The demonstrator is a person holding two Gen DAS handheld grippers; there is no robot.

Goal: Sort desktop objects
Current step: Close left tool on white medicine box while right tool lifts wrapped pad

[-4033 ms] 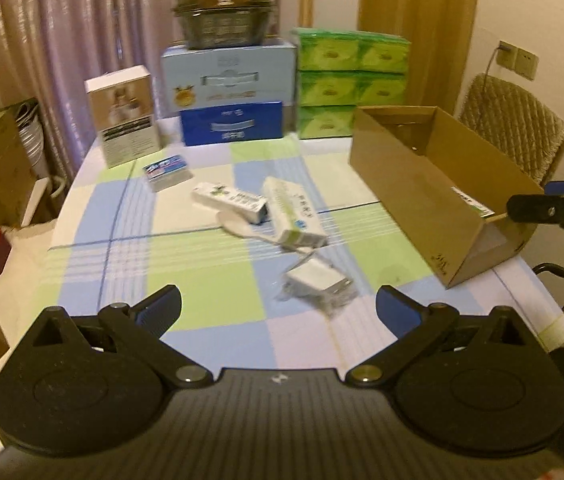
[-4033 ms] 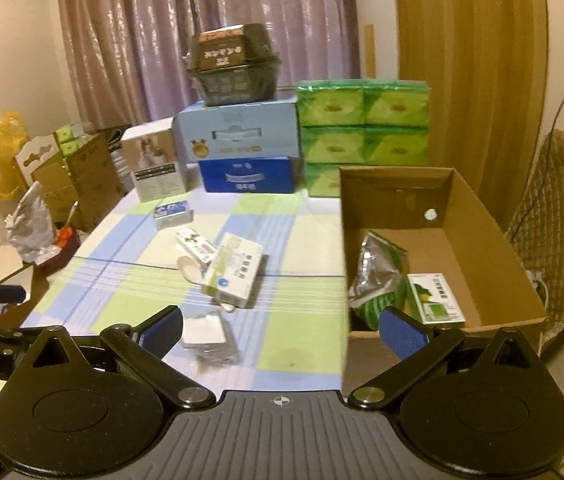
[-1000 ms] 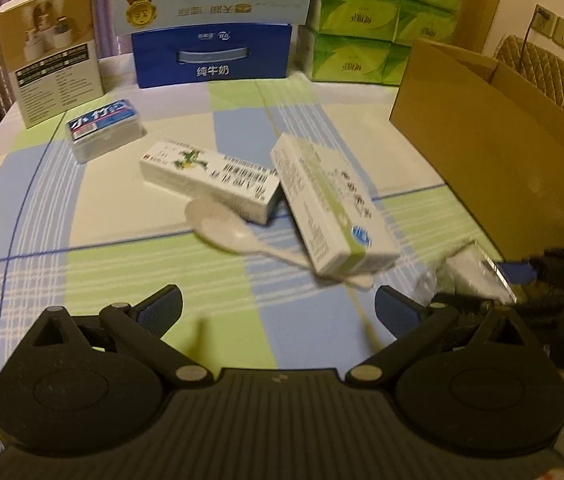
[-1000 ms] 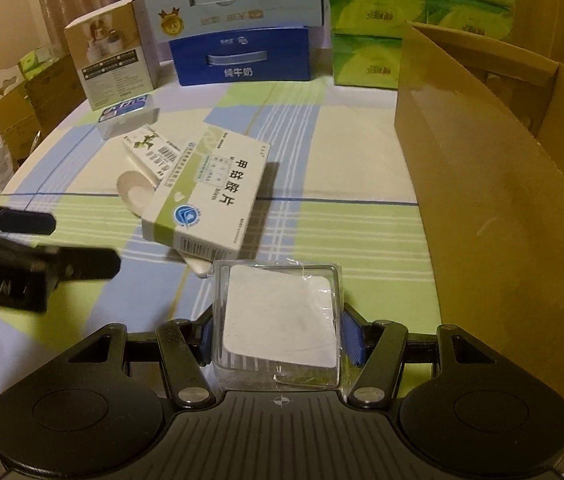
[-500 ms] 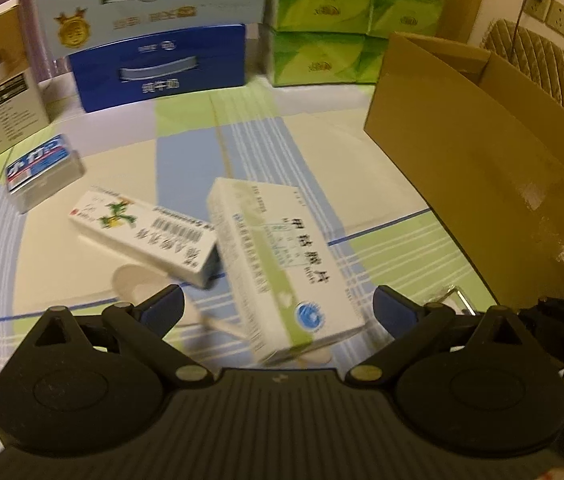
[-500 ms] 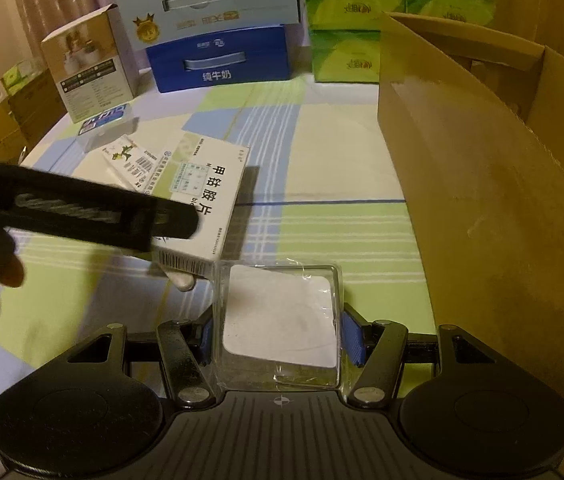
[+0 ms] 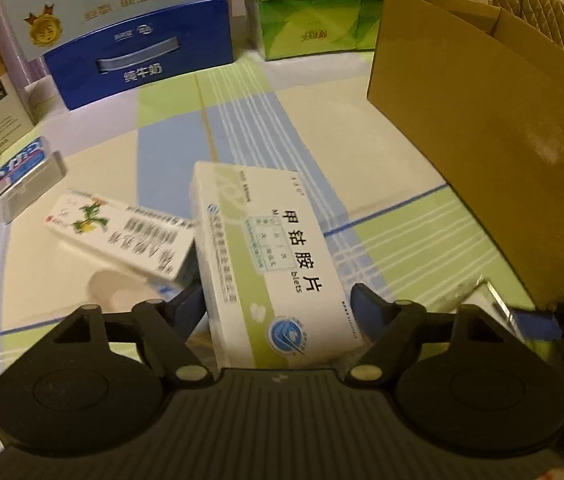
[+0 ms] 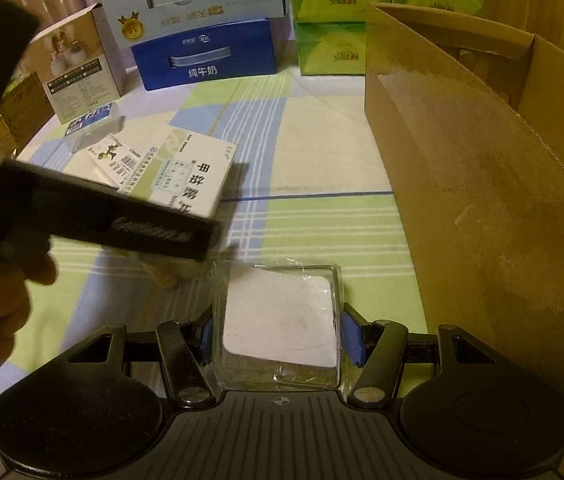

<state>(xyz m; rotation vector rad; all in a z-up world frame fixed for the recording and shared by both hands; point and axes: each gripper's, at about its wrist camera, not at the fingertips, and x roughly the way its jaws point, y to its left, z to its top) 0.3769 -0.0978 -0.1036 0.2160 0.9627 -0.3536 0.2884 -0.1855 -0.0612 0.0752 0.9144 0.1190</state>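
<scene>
Your right tongs [image 8: 279, 336] gripped the clear-wrapped white pad [image 8: 279, 324] just above the bench [image 8: 322, 148], near the cardboard box [image 8: 482, 200] at right. Your left tongs [image 7: 277, 300] straddled the white-and-green medicine box [image 7: 269, 264], jaws not visibly closed on it. The barcoded carton [image 7: 117, 236] and small blue-labelled case [image 7: 21, 176] lay unsorted at left; the sorting appeared incomplete.

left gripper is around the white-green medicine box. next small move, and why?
Probably close the left gripper on the medicine box. Its fingers sit on either side of the box's near end; contact isn't clearly made. The box still seems to lie on the tablecloth, overlapping a spoon. The right gripper already holds the clear packet, so the cardboard box comes after.
</scene>
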